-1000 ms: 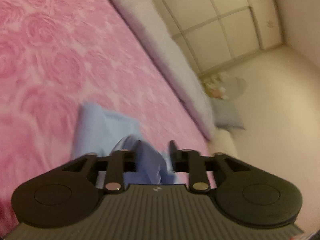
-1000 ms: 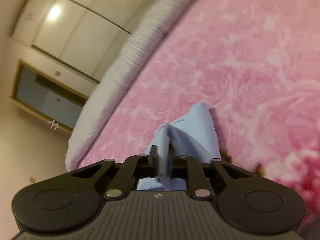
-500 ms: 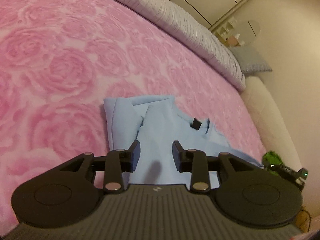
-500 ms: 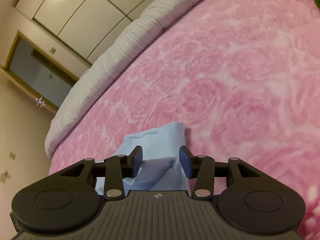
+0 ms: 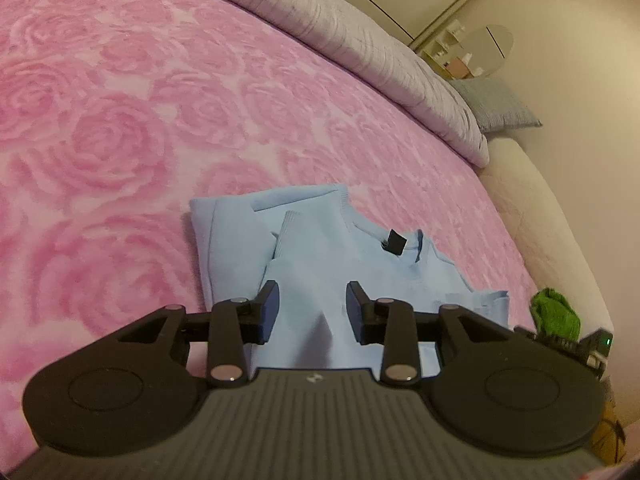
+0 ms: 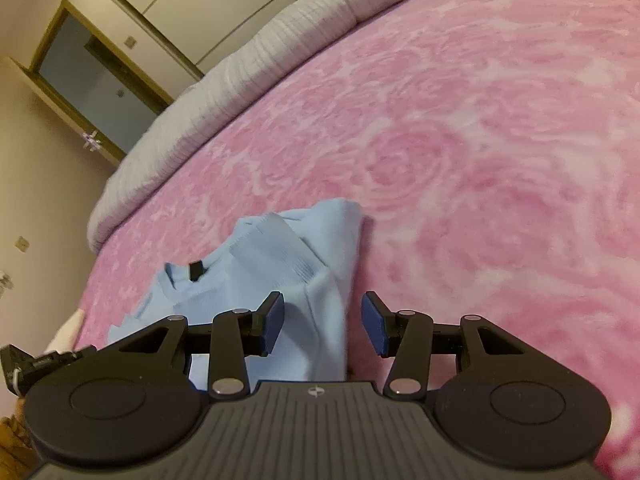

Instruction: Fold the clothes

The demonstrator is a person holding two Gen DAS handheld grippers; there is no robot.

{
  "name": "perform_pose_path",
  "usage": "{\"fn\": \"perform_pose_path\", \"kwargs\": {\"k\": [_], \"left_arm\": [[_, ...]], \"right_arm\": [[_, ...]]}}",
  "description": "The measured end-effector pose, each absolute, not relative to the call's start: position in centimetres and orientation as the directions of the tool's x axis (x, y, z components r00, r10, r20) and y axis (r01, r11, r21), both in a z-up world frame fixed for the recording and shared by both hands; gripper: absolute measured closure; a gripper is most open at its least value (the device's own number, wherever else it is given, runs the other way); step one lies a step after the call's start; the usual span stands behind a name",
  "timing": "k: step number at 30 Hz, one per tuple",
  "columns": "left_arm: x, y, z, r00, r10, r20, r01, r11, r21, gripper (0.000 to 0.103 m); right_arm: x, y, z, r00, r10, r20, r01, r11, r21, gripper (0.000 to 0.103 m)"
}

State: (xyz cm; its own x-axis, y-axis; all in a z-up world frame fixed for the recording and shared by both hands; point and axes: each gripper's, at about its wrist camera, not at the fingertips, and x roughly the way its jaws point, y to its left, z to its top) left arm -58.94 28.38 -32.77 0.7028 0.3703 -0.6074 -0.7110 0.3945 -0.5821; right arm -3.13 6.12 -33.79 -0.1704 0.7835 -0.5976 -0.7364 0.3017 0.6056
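Observation:
A light blue garment (image 5: 304, 256) lies folded on the pink rose-patterned bedspread (image 5: 120, 128), with a small black neck tag (image 5: 395, 242) showing. My left gripper (image 5: 313, 309) is open and empty just above the garment's near part. In the right wrist view the same garment (image 6: 280, 264) lies flat, with its tag (image 6: 195, 271) at the left. My right gripper (image 6: 322, 322) is open and empty, hovering over the garment's right edge.
A grey quilted cover (image 5: 360, 40) runs along the far side of the bed. A grey pillow (image 5: 496, 106) and a round mirror (image 5: 486, 50) are at the far right. A green cloth (image 5: 556, 314) and the other gripper's tip (image 5: 592, 346) sit at the right edge. A doorway (image 6: 92, 76) is at the left.
Both grippers let go of the blue garment and opened wider. The garment dropped from a lifted bunch to lie flat, and both grippers drew back from it.

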Motion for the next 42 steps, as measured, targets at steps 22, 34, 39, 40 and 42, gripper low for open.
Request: {"fn": "perform_pose_path", "kwargs": {"k": [22,34,39,40,42], "left_arm": [[-57.9,31.0,-35.1,0.715,0.268,-0.646,-0.684,0.463,-0.564,0.083],[-57.8,29.5,-33.2,0.729,0.336,-0.596,-0.672,0.517,-0.531,0.1],[-59.4,28.0,-30.8,0.762,0.45,-0.466,-0.647,0.552,-0.525,0.1],[-59.7,28.2,-30.5,0.758,0.481,-0.44,-0.652,0.547,-0.525,0.1],[-60.2,28.8,-30.1,0.743,0.54,-0.395,-0.664,0.529,-0.528,0.1]], "right_arm": [[-3.8,8.3,-32.4,-0.264,0.78,-0.567,-0.804,0.146,0.576,0.054],[-5.9,8.2,-31.4,-0.196,0.792,-0.578,-0.895,0.097,0.436,0.076],[-6.7,7.4,-28.4,-0.131,0.858,-0.497,-0.923,0.077,0.377,0.081],[-6.7,7.8,-28.0,-0.111,0.868,-0.483,-0.926,0.086,0.368,0.082],[-6.7,8.6,-27.4,-0.072,0.886,-0.457,-0.93,0.106,0.352,0.082]]}}
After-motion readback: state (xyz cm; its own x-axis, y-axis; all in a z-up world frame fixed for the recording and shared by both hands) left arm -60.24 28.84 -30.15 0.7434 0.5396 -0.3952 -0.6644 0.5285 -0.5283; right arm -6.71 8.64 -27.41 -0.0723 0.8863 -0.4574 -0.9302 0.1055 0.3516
